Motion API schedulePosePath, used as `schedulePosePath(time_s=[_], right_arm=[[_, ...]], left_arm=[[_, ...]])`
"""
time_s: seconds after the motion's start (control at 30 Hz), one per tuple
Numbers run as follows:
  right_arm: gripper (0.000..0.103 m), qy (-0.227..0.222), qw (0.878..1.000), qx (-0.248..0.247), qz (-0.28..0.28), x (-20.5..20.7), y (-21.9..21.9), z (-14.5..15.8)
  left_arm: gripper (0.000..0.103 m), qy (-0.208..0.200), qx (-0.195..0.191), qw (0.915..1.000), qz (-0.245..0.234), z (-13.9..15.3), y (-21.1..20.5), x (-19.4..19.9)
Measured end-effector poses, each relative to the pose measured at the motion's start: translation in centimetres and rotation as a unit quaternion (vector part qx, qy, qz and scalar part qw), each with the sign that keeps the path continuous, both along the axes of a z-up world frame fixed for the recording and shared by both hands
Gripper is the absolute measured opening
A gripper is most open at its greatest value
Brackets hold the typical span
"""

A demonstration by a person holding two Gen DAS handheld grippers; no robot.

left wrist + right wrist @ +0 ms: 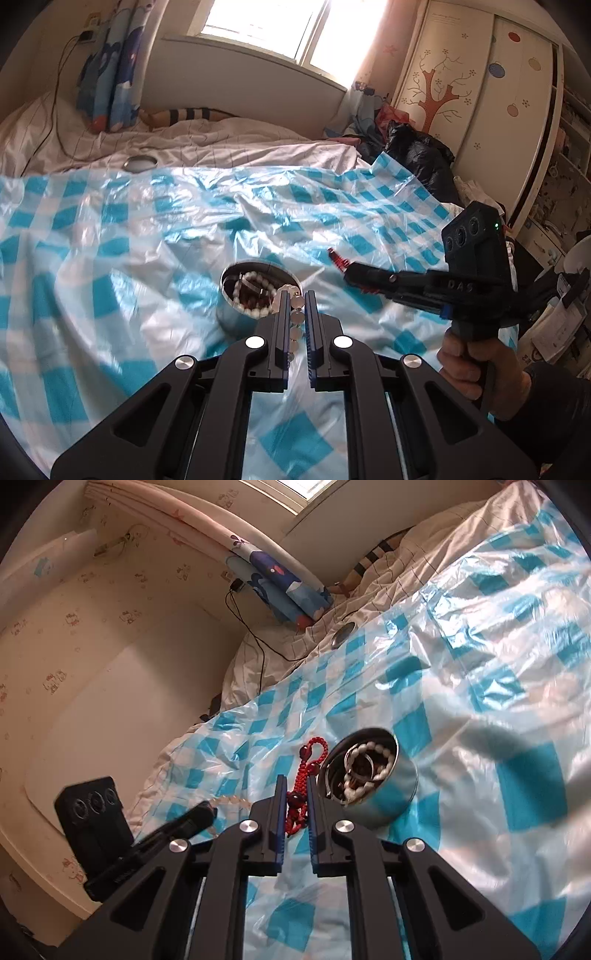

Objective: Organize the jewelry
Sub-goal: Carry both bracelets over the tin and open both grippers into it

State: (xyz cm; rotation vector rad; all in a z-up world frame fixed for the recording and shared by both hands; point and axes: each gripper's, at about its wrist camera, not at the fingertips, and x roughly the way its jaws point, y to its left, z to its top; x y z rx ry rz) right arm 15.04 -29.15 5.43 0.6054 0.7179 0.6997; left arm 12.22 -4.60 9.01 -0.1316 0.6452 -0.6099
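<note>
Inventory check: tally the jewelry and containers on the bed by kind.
Bead strings: 2, clear beads in the left hand-held gripper, white beads in the tin
Red knotted cord: 1
Tin: 1
Lid: 1
Total: 5

— What carries everything here?
— A bed (229, 136) with a white, thin-lined sheet; a glossy blue-and-white checked plastic cover (110, 229) lies crumpled over most of it.
— And on the cover?
— An open round metal tin (373, 786), beads inside.
— Anything else?
— A round metal lid (140, 163) at the cover's far edge, and a black cable (258, 653) trailing across the sheet.
</note>
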Motion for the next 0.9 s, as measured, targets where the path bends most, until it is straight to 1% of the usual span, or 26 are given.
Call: schedulePosePath(time_s=[0.17,0.37,0.47,0.53,0.57,0.6,0.63,0.67,0.7,0.73,0.77,0.83,0.87,0.9], right_arm=[[0.011,-0.012,1.0,-0.029,0.004,1.4,1.0,0.4],[0.011,-0.022,0.998,-0.058,0.008,2.8,2.1,0.5],[0.011,-0.026,0.997,-0.077,0.008,3.6,2.6,0.4],[0.012,-0.014,0.994,-0.104,0.019,4.6,3.6,-0.3],[0.019,-0.003,0.992,-0.125,0.028,5.1,4.2,-0.8],[0.029,0.014,0.986,-0.163,0.029,5.7,4.9,-1.7],[0.038,0.019,0.984,-0.178,0.022,5.8,5.0,-2.2],[0.038,0.025,0.983,-0.179,0.014,5.8,4.7,-2.6],[0.038,0.027,0.984,-0.177,0.012,5.8,4.4,-2.6],[0.038,0.024,0.984,-0.174,0.008,5.7,4.1,-2.2],[0.038,0.017,0.985,-0.17,0.0,5.5,3.6,-1.7],[0.04,0.007,0.988,-0.152,-0.011,5.0,2.6,-0.8],[0.045,0.006,0.989,-0.148,-0.014,4.6,2.3,-0.5],[0.048,0.007,0.989,-0.148,-0.018,4.0,1.8,-0.3]], left_arm=[[0.007,-0.008,-0.005,1.0,-0.001,0.7,-1.0,2.1],[0.007,-0.009,-0.024,0.9997,-0.003,0.9,-2.0,4.8],[0.007,-0.006,-0.04,0.9992,-0.004,0.4,-2.5,6.0],[0.007,-0.001,-0.047,0.9989,-0.001,-0.4,-2.8,6.8],[0.007,0.012,-0.032,0.9994,0.01,-1.6,-3.0,7.9],[0.007,0.033,-0.008,0.9993,0.019,-2.7,-3.4,8.8],[0.007,0.07,0.031,0.9966,0.029,-4.3,-3.9,10.1],[0.007,0.099,0.057,0.9925,0.043,-5.6,-4.0,10.8],[0.007,0.107,0.057,0.9916,0.045,-6.0,-3.8,10.8],[0.007,0.103,0.053,0.9924,0.042,-5.8,-3.5,10.3],[0.008,0.09,0.059,0.9931,0.045,-5.4,-3.2,9.5],[0.014,0.08,0.064,0.9934,0.052,-4.6,-2.5,8.4],[0.02,0.079,0.062,0.9934,0.056,-4.2,-2.0,7.4],[0.029,0.078,0.065,0.9931,0.059,-4.0,-1.8,6.9]])
